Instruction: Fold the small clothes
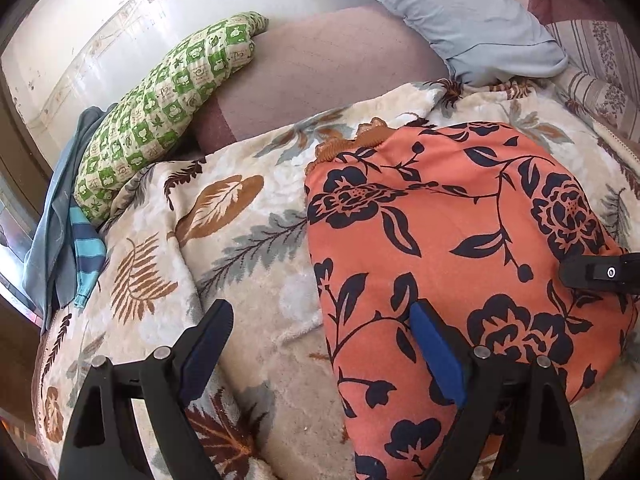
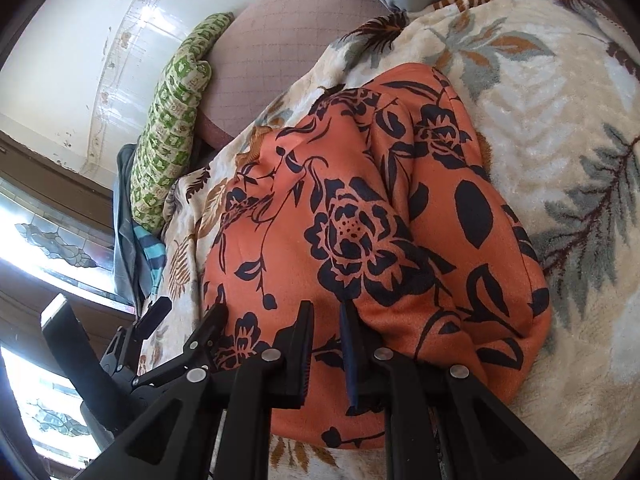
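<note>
Left gripper (image 1: 322, 330) stands wide, empty, above the orange garment's (image 1: 460, 240) nine-o'clock edge. Right gripper (image 2: 326, 320) pinches that garment's six-o'clock fold on the blanket (image 1: 248, 264).

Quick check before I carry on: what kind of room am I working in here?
Most likely a bedroom, working on a bed: a plush leaf-patterned blanket covers the surface, a green patterned pillow and a pale blue pillow lie by the wall, and the orange floral garment is spread on top.
</note>
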A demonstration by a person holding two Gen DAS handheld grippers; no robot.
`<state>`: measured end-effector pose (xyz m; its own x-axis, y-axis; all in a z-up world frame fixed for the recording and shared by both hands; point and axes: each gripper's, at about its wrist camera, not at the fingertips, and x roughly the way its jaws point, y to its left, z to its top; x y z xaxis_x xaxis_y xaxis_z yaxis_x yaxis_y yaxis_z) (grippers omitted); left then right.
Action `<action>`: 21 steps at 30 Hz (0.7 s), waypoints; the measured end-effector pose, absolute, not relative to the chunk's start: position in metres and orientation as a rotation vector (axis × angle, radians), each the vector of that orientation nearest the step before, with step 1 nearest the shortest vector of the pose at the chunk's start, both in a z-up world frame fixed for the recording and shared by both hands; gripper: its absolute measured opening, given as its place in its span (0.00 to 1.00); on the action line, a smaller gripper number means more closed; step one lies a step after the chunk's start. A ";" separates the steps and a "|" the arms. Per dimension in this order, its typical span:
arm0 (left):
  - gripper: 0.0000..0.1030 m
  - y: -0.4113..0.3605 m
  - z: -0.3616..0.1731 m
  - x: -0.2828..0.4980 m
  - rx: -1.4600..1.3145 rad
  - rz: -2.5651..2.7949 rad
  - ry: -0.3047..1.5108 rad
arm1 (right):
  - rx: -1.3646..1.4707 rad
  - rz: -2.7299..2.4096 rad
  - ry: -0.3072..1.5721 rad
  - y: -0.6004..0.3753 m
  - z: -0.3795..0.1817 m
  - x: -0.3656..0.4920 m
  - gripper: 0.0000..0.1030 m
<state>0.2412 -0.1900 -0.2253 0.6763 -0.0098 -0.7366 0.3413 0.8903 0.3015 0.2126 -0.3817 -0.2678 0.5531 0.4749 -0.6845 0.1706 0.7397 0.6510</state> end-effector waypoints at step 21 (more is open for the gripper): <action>0.94 -0.185 -0.234 0.252 0.404 -0.220 0.840 | 0.701 0.175 0.937 -0.366 -0.257 0.227 0.16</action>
